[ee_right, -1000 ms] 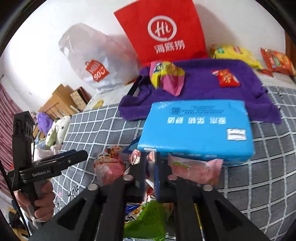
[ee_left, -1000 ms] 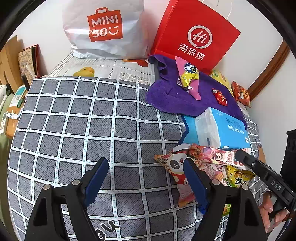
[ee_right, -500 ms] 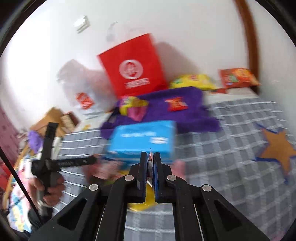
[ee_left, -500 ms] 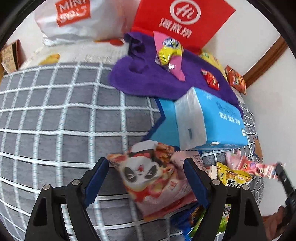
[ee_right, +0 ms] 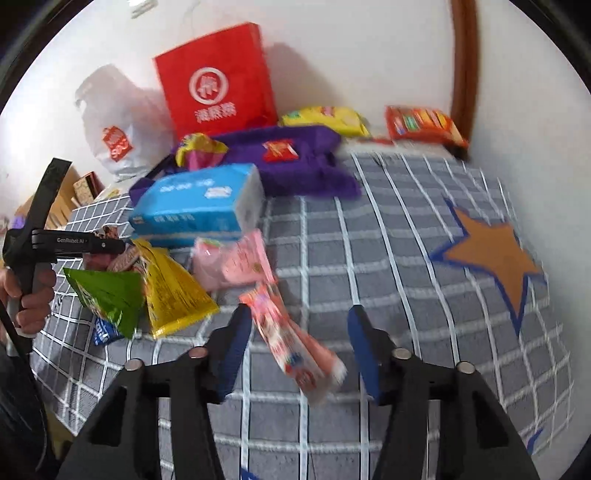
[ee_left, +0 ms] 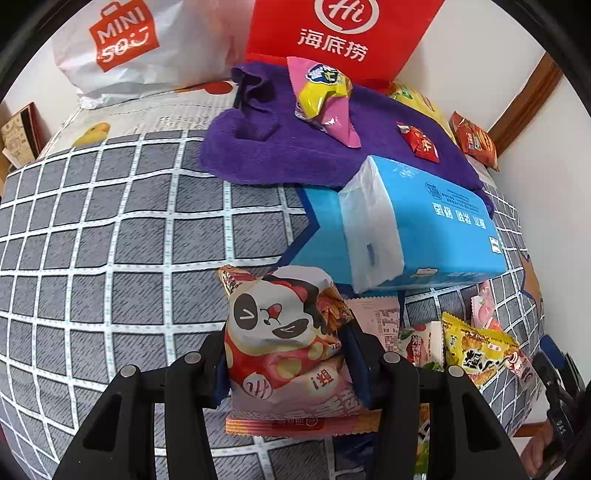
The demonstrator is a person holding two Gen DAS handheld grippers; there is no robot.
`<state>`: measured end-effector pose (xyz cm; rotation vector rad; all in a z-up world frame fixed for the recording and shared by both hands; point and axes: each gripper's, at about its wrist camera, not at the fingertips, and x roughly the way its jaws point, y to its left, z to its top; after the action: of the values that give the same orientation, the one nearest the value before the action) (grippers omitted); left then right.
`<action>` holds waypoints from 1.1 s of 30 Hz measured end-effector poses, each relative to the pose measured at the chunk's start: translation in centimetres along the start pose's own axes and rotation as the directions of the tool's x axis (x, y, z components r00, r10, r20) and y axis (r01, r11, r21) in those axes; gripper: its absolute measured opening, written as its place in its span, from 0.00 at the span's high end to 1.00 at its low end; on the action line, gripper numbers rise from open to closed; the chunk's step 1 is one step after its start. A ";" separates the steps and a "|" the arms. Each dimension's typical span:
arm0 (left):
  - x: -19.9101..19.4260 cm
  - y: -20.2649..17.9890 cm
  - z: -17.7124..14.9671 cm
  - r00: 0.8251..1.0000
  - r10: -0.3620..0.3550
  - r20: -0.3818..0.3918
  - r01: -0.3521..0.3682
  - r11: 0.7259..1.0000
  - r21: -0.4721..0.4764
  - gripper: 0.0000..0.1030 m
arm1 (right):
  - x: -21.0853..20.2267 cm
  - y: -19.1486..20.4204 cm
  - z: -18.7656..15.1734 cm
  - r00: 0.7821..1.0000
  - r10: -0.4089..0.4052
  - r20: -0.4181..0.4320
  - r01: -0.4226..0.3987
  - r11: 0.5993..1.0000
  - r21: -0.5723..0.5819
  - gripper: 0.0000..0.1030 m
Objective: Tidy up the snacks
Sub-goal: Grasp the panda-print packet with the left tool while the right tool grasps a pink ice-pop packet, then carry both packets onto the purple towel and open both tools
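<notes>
My left gripper (ee_left: pixel 291 354) is shut on a panda snack bag (ee_left: pixel 280 332), white, red and pink, held upright just in front of a blue tissue pack (ee_left: pixel 417 229). My right gripper (ee_right: pixel 301 347) is open; a long pink snack packet (ee_right: pixel 291 343) lies blurred between its fingers, loose over the grey checked bedspread (ee_right: pixel 388 236). A heap of snacks sits to its left: a yellow bag (ee_right: pixel 173 288), a green bag (ee_right: pixel 107 295) and a pink bag (ee_right: pixel 232 262). The left gripper's body (ee_right: pixel 70 242) shows at the far left.
A purple towel (ee_left: pixel 280 147) carries a yellow-pink snack (ee_left: pixel 325 96) and a small red packet (ee_left: pixel 419 142). A red paper bag (ee_left: pixel 340 33) and a white Miniso bag (ee_left: pixel 129 48) stand at the wall. Orange (ee_right: pixel 424 123) and yellow (ee_right: pixel 325 118) bags lie by the wall.
My left gripper has closed on the panda bag and lifted it. My right gripper swung right, away from the heap, and opened, letting go of the pink packet.
</notes>
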<state>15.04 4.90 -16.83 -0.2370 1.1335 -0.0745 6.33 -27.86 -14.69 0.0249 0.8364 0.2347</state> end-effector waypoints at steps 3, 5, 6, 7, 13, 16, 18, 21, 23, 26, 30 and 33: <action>-0.8 0.7 -0.3 1.000 0.012 0.008 -0.012 1.000 -0.001 0.53 | 1.6 1.3 0.6 1.000 0.018 -0.020 -0.019 0.998 -0.059 0.46; -1.3 1.1 -0.3 1.000 0.019 0.016 -0.019 1.000 -0.001 0.53 | 3.1 2.2 0.5 0.998 0.013 -0.065 -0.019 0.995 -0.098 0.46; -1.5 1.4 -0.3 1.000 0.022 0.022 -0.022 1.000 -0.003 0.53 | 4.0 2.5 0.3 0.996 0.004 -0.092 -0.015 0.993 -0.118 0.47; -1.6 1.5 -0.3 0.999 0.024 0.025 -0.024 1.000 -0.005 0.53 | 4.8 2.7 0.0 0.993 -0.005 -0.121 -0.012 0.991 -0.133 0.50; -2.2 2.0 0.0 0.999 0.015 0.040 -0.015 1.000 -0.008 0.53 | 5.5 2.7 -0.9 0.991 -0.015 -0.129 -0.001 0.992 -0.127 0.78; -2.7 1.8 0.3 0.999 -0.003 0.048 0.003 1.000 -0.007 0.53 | 4.9 2.2 -0.7 0.993 -0.035 -0.111 0.025 0.996 -0.090 0.78; -3.2 1.5 0.6 0.998 -0.019 0.055 0.019 1.000 0.002 0.53 | 4.2 1.9 -0.3 0.995 -0.026 -0.095 0.020 0.998 -0.064 0.78; -3.9 1.1 1.1 0.997 -0.033 0.066 0.033 0.999 0.008 0.53 | 3.0 1.6 0.6 0.998 -0.021 -0.062 0.019 0.999 -0.031 0.78; -4.4 0.6 1.6 0.997 -0.037 0.074 0.036 0.999 0.018 0.53 | 2.5 1.6 1.5 0.999 -0.027 -0.038 0.026 1.000 -0.015 0.78; -4.9 -0.1 2.4 0.996 -0.047 0.081 0.045 0.999 0.026 0.53 | 1.7 1.4 3.1 0.999 -0.032 0.001 0.032 0.999 0.010 0.78; -5.5 -1.0 3.6 0.995 -0.055 0.088 0.052 0.998 0.041 0.53 | 1.4 1.9 5.7 0.999 -0.015 0.037 0.014 1.000 0.024 0.78; -6.2 -1.6 4.9 0.994 -0.046 0.098 0.041 0.998 0.057 0.53 | 1.4 2.8 8.1 0.998 -0.015 0.058 0.015 1.000 0.008 0.78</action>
<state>16.91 5.19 -9.01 -0.2142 1.0261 -0.1313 12.69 -24.29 -9.96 0.0322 0.7797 0.2158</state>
